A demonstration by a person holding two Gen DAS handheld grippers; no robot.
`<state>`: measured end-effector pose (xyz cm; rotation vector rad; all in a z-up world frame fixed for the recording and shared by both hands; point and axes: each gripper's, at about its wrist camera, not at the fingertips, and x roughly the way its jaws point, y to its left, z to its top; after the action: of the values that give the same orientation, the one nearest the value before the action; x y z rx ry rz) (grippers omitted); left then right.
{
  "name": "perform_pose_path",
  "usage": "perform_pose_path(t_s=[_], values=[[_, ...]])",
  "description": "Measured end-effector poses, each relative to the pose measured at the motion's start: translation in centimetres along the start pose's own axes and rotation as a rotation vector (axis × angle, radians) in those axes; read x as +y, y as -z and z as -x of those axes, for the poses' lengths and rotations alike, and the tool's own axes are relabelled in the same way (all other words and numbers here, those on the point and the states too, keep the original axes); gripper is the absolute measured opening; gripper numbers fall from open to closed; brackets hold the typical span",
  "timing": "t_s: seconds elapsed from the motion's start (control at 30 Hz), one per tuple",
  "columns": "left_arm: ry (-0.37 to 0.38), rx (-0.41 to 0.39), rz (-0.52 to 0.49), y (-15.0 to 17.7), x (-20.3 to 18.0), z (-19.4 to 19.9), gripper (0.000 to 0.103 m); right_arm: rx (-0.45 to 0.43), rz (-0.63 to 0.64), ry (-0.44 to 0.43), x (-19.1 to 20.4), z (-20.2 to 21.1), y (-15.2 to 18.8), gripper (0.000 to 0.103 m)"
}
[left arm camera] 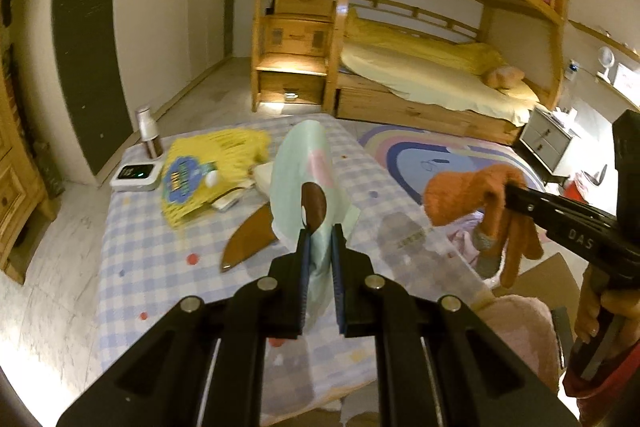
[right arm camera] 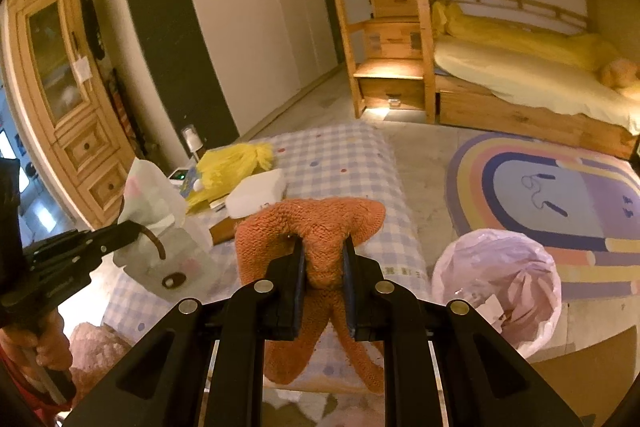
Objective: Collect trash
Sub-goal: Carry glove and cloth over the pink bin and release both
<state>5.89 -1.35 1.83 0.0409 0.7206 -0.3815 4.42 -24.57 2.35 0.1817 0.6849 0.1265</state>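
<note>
My left gripper (left arm camera: 320, 247) clamps a pale mint wrapper (left arm camera: 304, 163) that stands up between the pads, a brown patch just above the tips. My right gripper (right arm camera: 323, 267) pinches an orange knitted glove (right arm camera: 316, 227), its fingers hanging below the jaws. Right of those tips: bin with pink liner (right arm camera: 500, 287), on the floor. Ahead of both: checked cloth (left arm camera: 160, 259), yellow fringed item (left arm camera: 216, 167), brown blade-shaped piece (left arm camera: 248, 239) flat. Beyond: rainbow rug (right arm camera: 560, 195), bunk bed (left arm camera: 420, 99).
</note>
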Motion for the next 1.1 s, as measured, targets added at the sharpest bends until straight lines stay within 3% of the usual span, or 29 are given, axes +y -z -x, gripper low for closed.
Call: perform_pose_path(t_s=[0.33, 0.57, 0.87, 1.1], values=[[0.059, 0.013, -0.045, -0.6, -3.7, -1.6, 0.009, -0.01, -0.047, 0.042, -2.9, 1.0, 0.0, 0.016], [0.142, 0.022, -0.124, -2.0, -8.1, -3.9, 0.009, -0.039, -0.089, 0.134, -6.5, 2.6, 0.3, 0.016], [0.332, 0.104, -0.222, -2.6, -16.6, -11.5, 0.009, 0.003, -0.187, 0.305, -14.2, 3.1, 2.9, 0.017], [0.378, 0.169, -0.319, -2.7, -22.7, -17.5, 0.013, 0.08, -0.26, 0.343, -19.8, 0.4, 4.0, 0.018]])
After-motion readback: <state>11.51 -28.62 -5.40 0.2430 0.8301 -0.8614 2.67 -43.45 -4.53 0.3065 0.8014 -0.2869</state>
